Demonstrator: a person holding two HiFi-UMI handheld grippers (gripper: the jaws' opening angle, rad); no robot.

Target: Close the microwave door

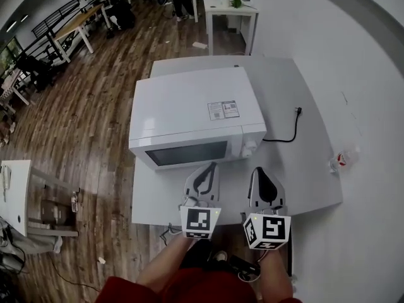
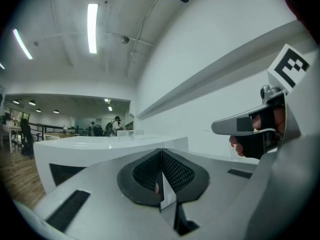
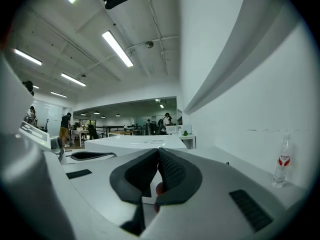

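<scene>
A white microwave (image 1: 189, 109) stands on a white table (image 1: 303, 169), its dark-windowed door (image 1: 186, 153) flush with the front. My left gripper (image 1: 212, 166) is just in front of the door, pads pressed together with nothing between them. My right gripper (image 1: 257, 169) hangs beside it, below the control panel (image 1: 251, 145), also shut and empty. Neither touches the microwave. In the left gripper view the closed left gripper (image 2: 161, 151) points at the microwave (image 2: 100, 146), with the right gripper (image 2: 250, 126) alongside. The right gripper view shows the right gripper (image 3: 158, 150) shut before the microwave (image 3: 132, 144).
A black power cable (image 1: 287, 131) lies on the table right of the microwave. A small plastic bottle (image 1: 338, 163) stands near the white wall. More white tables (image 1: 230, 8) and people are far behind. Wooden floor lies to the left.
</scene>
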